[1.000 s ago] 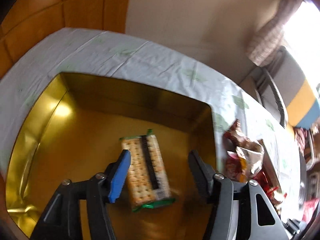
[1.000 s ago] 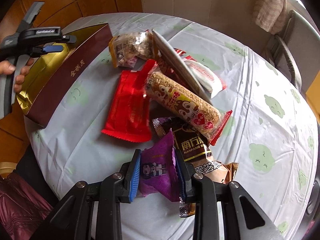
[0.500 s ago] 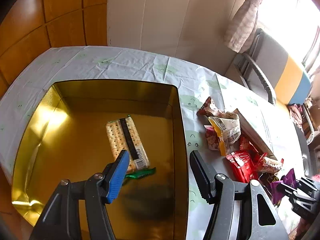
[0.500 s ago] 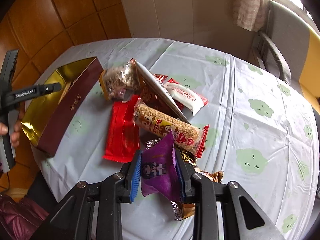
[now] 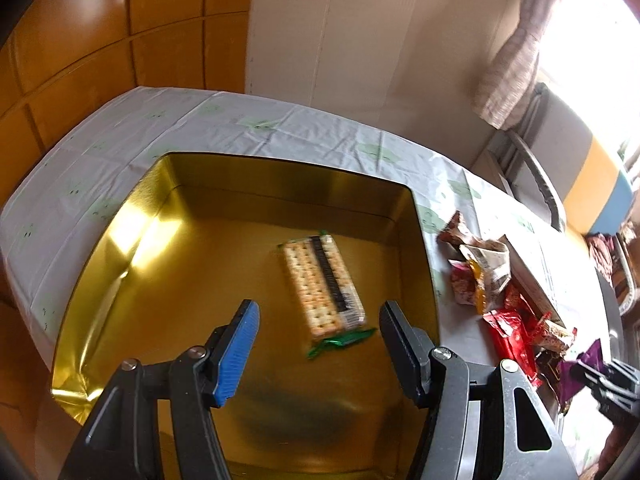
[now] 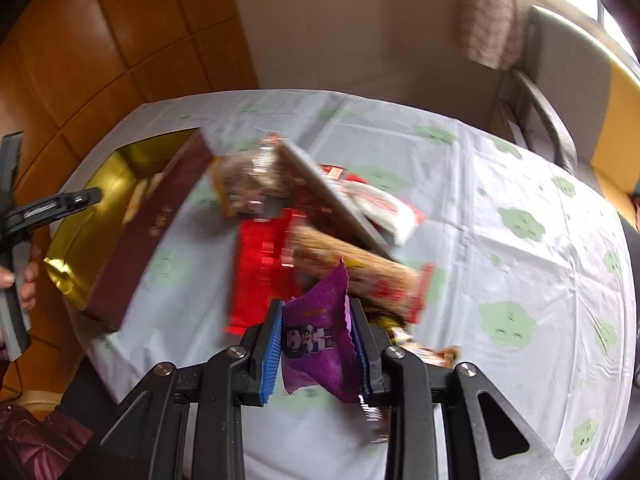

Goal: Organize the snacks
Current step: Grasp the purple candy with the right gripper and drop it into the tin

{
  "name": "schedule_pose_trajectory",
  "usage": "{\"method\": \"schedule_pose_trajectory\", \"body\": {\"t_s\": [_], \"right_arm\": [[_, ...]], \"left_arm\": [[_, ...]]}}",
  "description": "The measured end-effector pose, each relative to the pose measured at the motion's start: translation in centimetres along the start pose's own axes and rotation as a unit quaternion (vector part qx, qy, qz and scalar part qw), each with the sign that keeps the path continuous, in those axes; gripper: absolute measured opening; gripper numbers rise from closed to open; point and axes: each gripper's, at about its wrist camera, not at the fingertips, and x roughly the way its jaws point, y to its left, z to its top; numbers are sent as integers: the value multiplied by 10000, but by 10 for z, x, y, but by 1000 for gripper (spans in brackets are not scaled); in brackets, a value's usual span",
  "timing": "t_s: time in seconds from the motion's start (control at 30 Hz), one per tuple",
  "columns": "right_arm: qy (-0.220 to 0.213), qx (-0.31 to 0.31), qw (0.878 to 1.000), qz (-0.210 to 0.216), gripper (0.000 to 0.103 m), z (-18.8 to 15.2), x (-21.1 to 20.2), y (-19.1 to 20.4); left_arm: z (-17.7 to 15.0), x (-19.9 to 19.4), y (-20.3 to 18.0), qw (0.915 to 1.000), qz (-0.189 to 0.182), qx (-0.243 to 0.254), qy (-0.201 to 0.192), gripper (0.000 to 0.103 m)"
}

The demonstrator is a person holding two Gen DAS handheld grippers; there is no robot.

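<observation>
A purple snack packet [image 6: 320,332] is clamped in the right tool [image 6: 316,344] above the bench [image 6: 500,248], while the left tool [image 5: 316,344] is held spread wide, gripping nothing, over the gold box [image 5: 120,264] where a cracker pack [image 5: 320,284] lies.

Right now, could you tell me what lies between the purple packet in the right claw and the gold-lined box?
In the right wrist view, a red wrapper on bare tablecloth lies between the purple packet and the gold-lined box.
</observation>
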Motion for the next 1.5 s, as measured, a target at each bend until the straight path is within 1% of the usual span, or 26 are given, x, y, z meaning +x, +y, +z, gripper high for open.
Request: {"method": "schedule_pose_trajectory", "body": {"t_s": [0.13,0.23,0.33,0.47,0.53,0.57,0.63,0.7,0.73,0.77,0.8,0.87,0.97,1.13,1.3,1.5], "right_arm": [[-184,-250,9984,472,30,12,-2,44],[-232,-431,9957,792,31,22,1,77],[-240,-576,9923,1071,31,34,6,110],[-111,-709,9886,1327,31,44,24,152],[14,-733,9854,1539,32,48,33,167],[46,-747,9842,1603,35,48,36,173],[120,-832,9840,1572,38,47,41,184],[181,-867,9844,1523,46,47,41,188],[171,-857,9844,1529,49,45,40,187],[134,-828,9846,1535,57,45,38,186],[93,-756,9853,1528,62,45,36,181],[38,-618,9875,1446,63,46,33,172],[-102,-473,9920,1170,63,48,25,152],[-299,-173,9976,595,63,48,3,99],[-258,-27,9995,-152,63,43,-9,46],[-97,150,9958,-900,63,24,-15,-19]], "left_arm": [[1,-1,15,9998,58,-172,-43,63],[2,-4,27,9995,102,-289,-121,63],[3,-8,38,9989,179,-394,-195,63],[6,-14,57,9972,311,-608,-295,63],[7,-16,65,9964,380,-674,-334,63],[7,-17,69,9960,416,-708,-348,63],[7,-19,73,9956,457,-737,-361,63],[7,-19,75,9955,468,-741,-365,63],[7,-19,74,9955,473,-731,-367,63],[7,-19,74,9956,468,-719,-368,63],[6,-19,73,9957,455,-711,-373,63],[6,-19,69,9960,440,-672,-389,63],[6,-21,62,9967,384,-592,-410,63],[6,-27,43,9979,285,-315,-487,63],[6,-33,15,9985,87,40,-536,63],[1,-38,-26,9962,-284,642,-515,63]]}}
